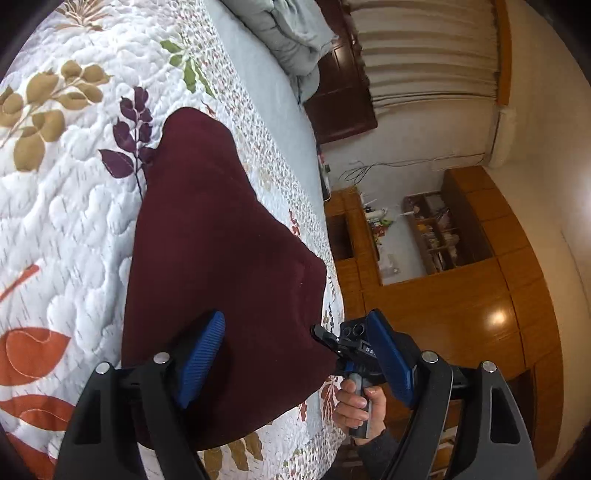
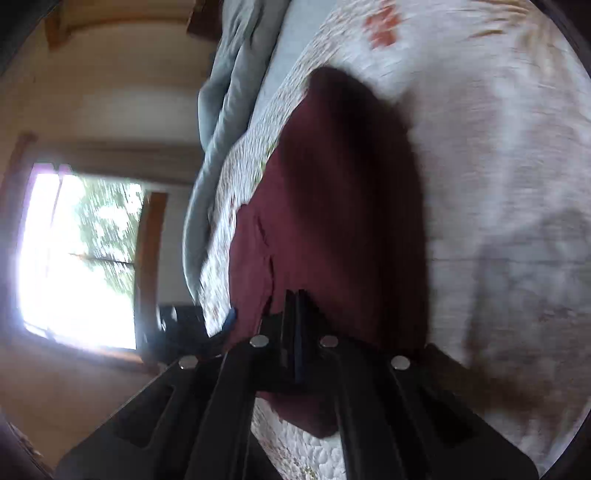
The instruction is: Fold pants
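Observation:
The dark maroon pants (image 1: 221,258) lie folded on a white quilted bedspread with leaf prints (image 1: 66,221). My left gripper (image 1: 295,332) is open, its blue fingers spread above the near end of the pants. My right gripper (image 1: 328,338) shows at the pants' right edge, held by a hand. In the right wrist view, which is blurred, the right gripper (image 2: 295,295) is shut on the near edge of the pants (image 2: 332,203).
A grey-blue duvet (image 1: 291,33) is bunched at the far end of the bed. The bed's edge (image 1: 317,221) runs along the right of the pants. Beyond it are wooden cabinets and shelves (image 1: 461,258). A bright window (image 2: 77,258) shows in the right wrist view.

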A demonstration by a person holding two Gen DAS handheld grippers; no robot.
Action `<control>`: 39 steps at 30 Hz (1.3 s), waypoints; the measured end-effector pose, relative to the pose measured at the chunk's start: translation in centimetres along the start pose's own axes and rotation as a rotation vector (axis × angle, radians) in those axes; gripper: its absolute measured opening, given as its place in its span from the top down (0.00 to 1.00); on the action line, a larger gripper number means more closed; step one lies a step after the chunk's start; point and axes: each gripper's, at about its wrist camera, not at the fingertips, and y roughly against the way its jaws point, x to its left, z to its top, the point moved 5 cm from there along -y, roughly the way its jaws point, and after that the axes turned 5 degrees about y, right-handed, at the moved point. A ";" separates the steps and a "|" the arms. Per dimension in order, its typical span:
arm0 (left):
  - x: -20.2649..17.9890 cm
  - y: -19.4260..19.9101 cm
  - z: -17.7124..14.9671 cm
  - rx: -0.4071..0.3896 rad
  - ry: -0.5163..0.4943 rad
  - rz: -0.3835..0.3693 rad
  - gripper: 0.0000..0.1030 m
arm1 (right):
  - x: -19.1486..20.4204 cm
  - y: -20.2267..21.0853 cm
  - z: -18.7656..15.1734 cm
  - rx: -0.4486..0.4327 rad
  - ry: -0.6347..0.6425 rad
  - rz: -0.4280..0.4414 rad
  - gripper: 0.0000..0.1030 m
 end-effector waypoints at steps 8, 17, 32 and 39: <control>-3.4 4.2 -3.4 -0.087 -0.102 0.257 0.17 | 5.3 6.5 -5.1 -0.173 0.094 -0.126 0.62; -11.8 12.0 -19.9 -0.227 -0.462 0.809 0.06 | 14.6 11.1 -24.2 -0.282 0.422 -0.650 0.06; -22.7 16.6 -33.3 -0.328 -0.730 1.009 0.04 | 25.1 10.5 -36.0 -0.300 0.591 -0.879 0.03; -23.0 17.8 -33.7 -0.339 -0.644 1.048 0.04 | 29.0 11.0 -37.3 -0.332 0.674 -0.889 0.03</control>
